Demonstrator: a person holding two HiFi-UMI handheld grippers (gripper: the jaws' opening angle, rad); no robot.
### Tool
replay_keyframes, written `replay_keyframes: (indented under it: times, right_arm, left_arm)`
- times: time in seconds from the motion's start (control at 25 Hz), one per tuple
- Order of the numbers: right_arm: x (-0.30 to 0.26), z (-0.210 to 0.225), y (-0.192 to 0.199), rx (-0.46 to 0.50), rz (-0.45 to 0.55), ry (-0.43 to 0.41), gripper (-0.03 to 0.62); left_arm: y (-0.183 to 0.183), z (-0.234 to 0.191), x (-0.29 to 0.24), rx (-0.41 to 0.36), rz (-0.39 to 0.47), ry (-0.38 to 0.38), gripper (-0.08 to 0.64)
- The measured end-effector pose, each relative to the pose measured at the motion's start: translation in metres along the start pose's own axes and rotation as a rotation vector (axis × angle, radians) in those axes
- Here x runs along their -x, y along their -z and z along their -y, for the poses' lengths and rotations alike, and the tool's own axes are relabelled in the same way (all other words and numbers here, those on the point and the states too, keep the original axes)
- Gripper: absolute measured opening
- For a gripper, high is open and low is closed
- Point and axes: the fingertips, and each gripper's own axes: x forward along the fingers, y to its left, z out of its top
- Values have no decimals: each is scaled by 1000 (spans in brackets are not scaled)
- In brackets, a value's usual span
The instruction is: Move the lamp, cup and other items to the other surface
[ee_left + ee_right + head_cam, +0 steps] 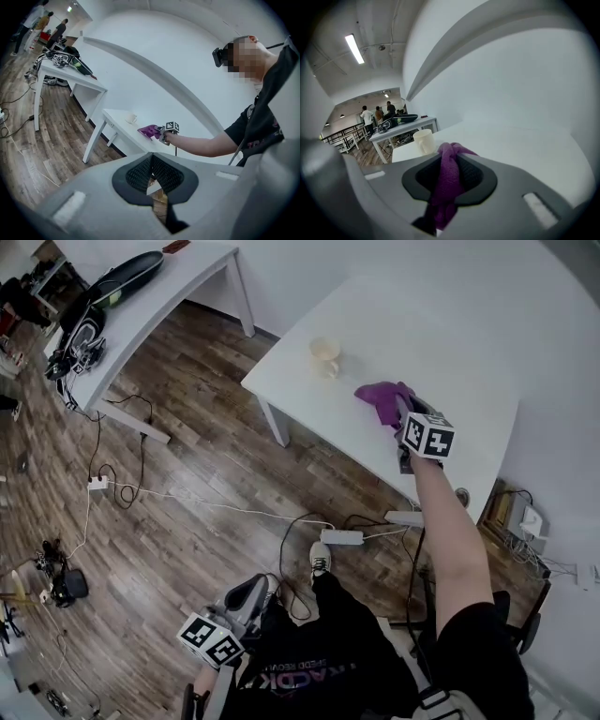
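Note:
My right gripper [398, 411] is shut on a purple cloth [379, 393] and holds it a little above the near white table [441, 324]. In the right gripper view the purple cloth [451, 159] is bunched between the dark pads of my right gripper [447, 187] and hangs below them. A cream cup [325, 356] stands upright on the table to the cloth's left; the cup [424, 140] is just beyond the jaws. My left gripper [251, 591] hangs low by the person's leg, away from the table, with its jaws together and nothing in them.
A second white table [178, 282] at the far left carries black gear and cables. Power strips [342, 537] and cords lie on the wooden floor between the tables. People stand far off by a railing [377, 115]. A white wall runs behind the near table.

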Motion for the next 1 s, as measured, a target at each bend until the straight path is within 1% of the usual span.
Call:
replay_keyframes:
  times: [0.28,0.52,0.64,0.84,1.0]
  right_arm:
    - [53,-32,-31,38,134,-17,67]
    - [106,-63,-49,23,233,-47,67]
    - [133,-79,-53,13,274,-62,67]
    - [176,-108,-53,32,332,-72,67]
    - [211,-133,-50,24,378,-81,67]
  left_arm:
    - [-8,0,12,-35,-13,61,3]
    - [-17,7,18,-76,-31,123,3]
    - [-21,10,21,-95,-35,151,3]
    - [-28,14,27,-125,-42,197,3]
    - [-32,17,32,-147,-48,238,3]
